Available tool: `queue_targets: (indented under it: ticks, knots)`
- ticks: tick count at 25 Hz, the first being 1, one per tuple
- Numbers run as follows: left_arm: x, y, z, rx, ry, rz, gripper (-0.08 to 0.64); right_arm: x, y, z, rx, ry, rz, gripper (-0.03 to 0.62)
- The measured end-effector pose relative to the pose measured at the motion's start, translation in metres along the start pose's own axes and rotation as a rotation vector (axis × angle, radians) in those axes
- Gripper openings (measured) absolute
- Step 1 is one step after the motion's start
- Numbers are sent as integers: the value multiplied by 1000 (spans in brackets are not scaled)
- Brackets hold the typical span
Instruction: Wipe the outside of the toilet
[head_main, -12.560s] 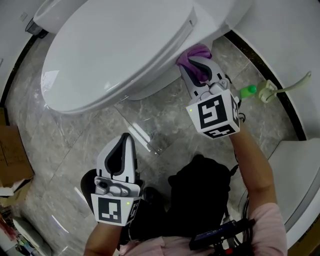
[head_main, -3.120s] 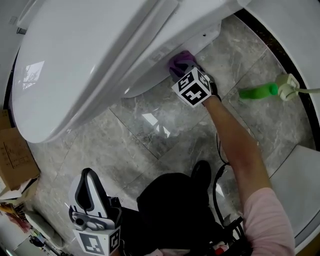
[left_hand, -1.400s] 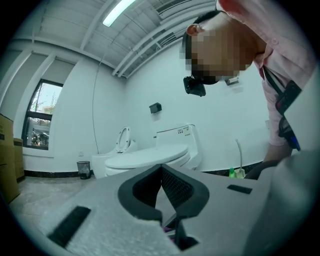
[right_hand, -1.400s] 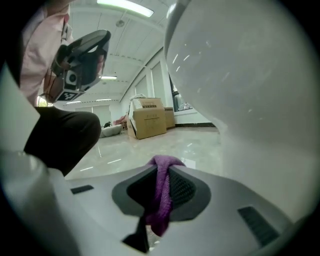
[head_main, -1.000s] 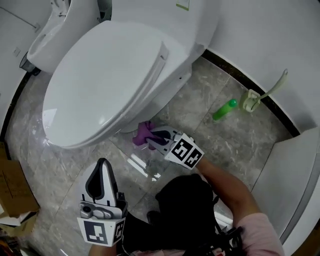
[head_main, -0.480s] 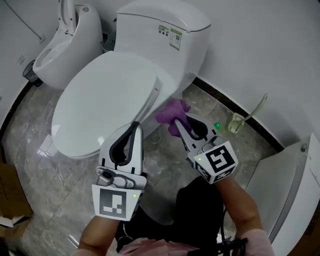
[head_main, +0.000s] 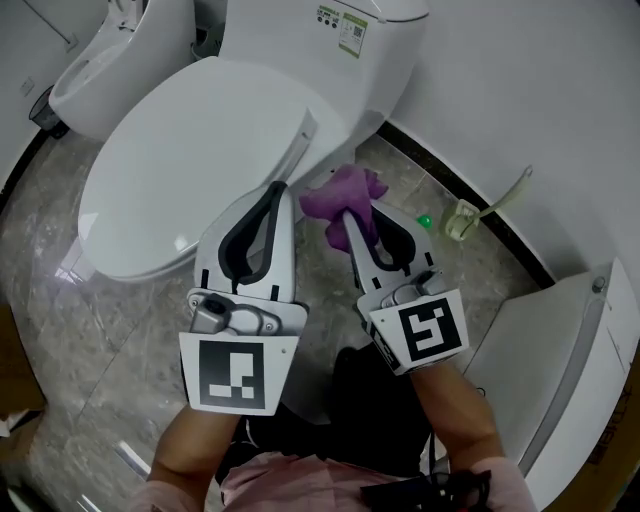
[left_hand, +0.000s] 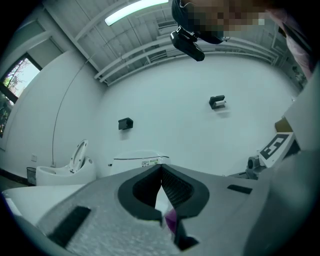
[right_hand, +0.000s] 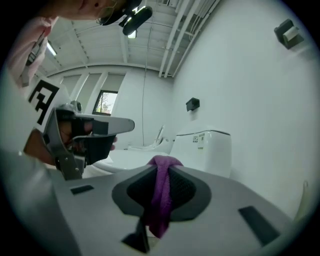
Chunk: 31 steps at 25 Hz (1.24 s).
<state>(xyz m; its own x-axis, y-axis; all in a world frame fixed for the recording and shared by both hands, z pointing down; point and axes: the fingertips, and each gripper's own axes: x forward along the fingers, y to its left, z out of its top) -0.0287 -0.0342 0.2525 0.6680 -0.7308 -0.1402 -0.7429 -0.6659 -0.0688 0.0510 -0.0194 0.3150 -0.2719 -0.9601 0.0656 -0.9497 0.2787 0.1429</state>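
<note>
The white toilet (head_main: 190, 150) stands with its lid down, its tank (head_main: 330, 45) against the wall. My right gripper (head_main: 345, 212) is shut on a purple cloth (head_main: 343, 196), held up in the air beside the toilet's right side, apart from it. In the right gripper view the purple cloth (right_hand: 162, 197) hangs down between the closed jaws, with the tank (right_hand: 205, 150) beyond. My left gripper (head_main: 278, 188) is raised next to the right one, shut with nothing in it; its tips meet over the lid's edge. The left gripper view shows the jaws touching at the left gripper's tips (left_hand: 161, 167).
A second white fixture (head_main: 100, 60) stands at the upper left. A green bottle (head_main: 424, 221) and a toilet brush holder (head_main: 462, 220) lie on the grey marble floor (head_main: 60, 330) by the wall. A white panel (head_main: 545, 370) stands at the right.
Over the last second my right gripper lifted the cloth from the floor by the toilet's base into the air. My left gripper rose beside it. The head view has tilted closer.
</note>
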Motion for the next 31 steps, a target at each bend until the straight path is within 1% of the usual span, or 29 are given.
queue_targets:
  ticks: [3, 5, 11, 20, 23, 26, 31]
  knots:
    - [-1, 5, 1, -3, -21, 13, 8, 5, 5, -10, 15, 21, 13, 57]
    - [-1, 6, 0, -6, -20, 18, 8, 7, 7, -7, 7, 11, 25, 52]
    - [-6, 5, -1, 0, -25, 20, 8, 4, 8, -2, -38, -2, 6, 51]
    - [-11, 5, 3, 7, -38, 34, 8, 2, 19, 3, -50, -5, 34, 51]
    - [-13, 6, 2, 13, -36, 38, 8, 1, 16, 4, -60, -6, 17, 51]
    - [-14, 4, 1, 14, -36, 41, 8, 0, 15, 3, -67, -20, 28, 51]
    - [-16, -2, -1, 16, -32, 35, 8, -4, 13, 4, -52, -28, 18, 51]
